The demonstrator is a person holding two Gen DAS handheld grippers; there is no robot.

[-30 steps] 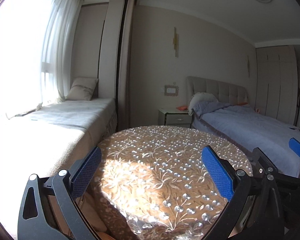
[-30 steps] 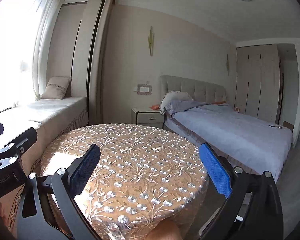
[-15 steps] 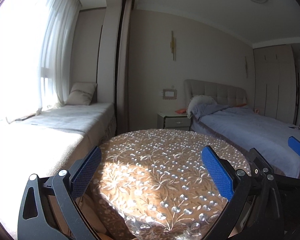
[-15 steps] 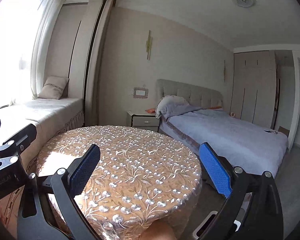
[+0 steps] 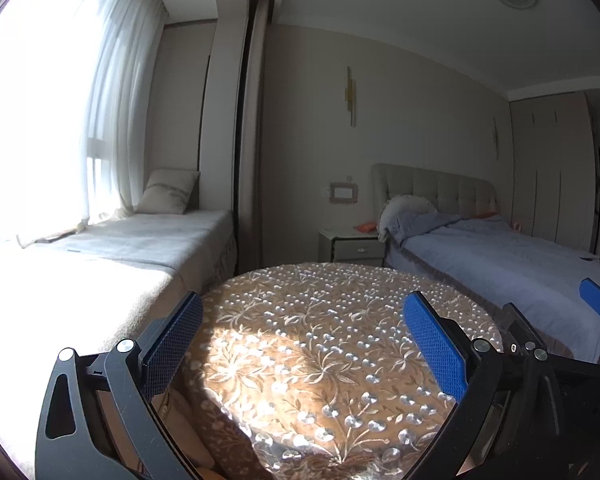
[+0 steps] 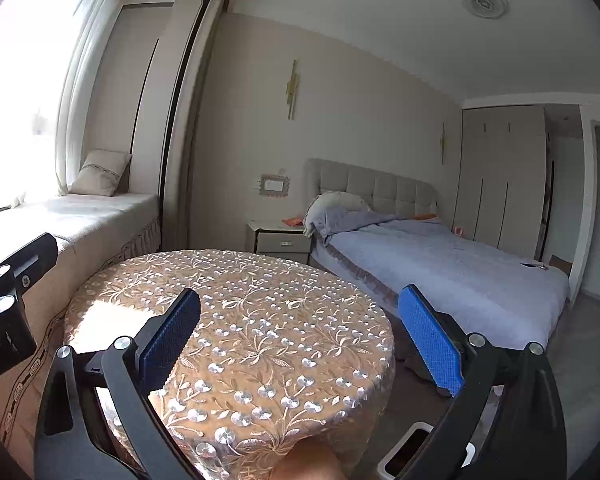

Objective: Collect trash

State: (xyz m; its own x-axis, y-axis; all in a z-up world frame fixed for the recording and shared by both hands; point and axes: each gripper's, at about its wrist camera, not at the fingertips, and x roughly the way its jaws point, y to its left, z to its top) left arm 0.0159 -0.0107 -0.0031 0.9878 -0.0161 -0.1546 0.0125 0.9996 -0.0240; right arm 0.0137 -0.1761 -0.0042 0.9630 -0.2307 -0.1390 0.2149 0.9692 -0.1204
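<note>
Both grippers are held level above the near edge of a round table (image 5: 340, 320), pointing forward across it toward the far wall. The left gripper (image 5: 304, 344) has its jaws spread wide, the blue pads (image 5: 434, 346) well apart, with nothing between them and nothing touched. The right gripper (image 6: 300, 340) stands beside it, likewise spread wide and empty; its blue pads (image 6: 428, 344) frame the table's right half. In the left wrist view the right gripper's frame and one blue pad appear at the right edge; in the right wrist view part of the left gripper's black frame appears at the left edge.

The table carries a tan embroidered cloth (image 6: 260, 320) with a patch of sunlight on its left side. No piece of trash can be made out on the cloth. A white-rimmed bin (image 6: 416, 452) stands on the floor just beside the table's lower right, seen between the right gripper's jaws; its opening faces up, and its long axis cannot be told. Behind the table are a nightstand (image 6: 284, 236), a bed (image 6: 440, 268) with a grey-blue cover, and a window bench (image 5: 140, 240) with a cushion (image 5: 168, 192).
</note>
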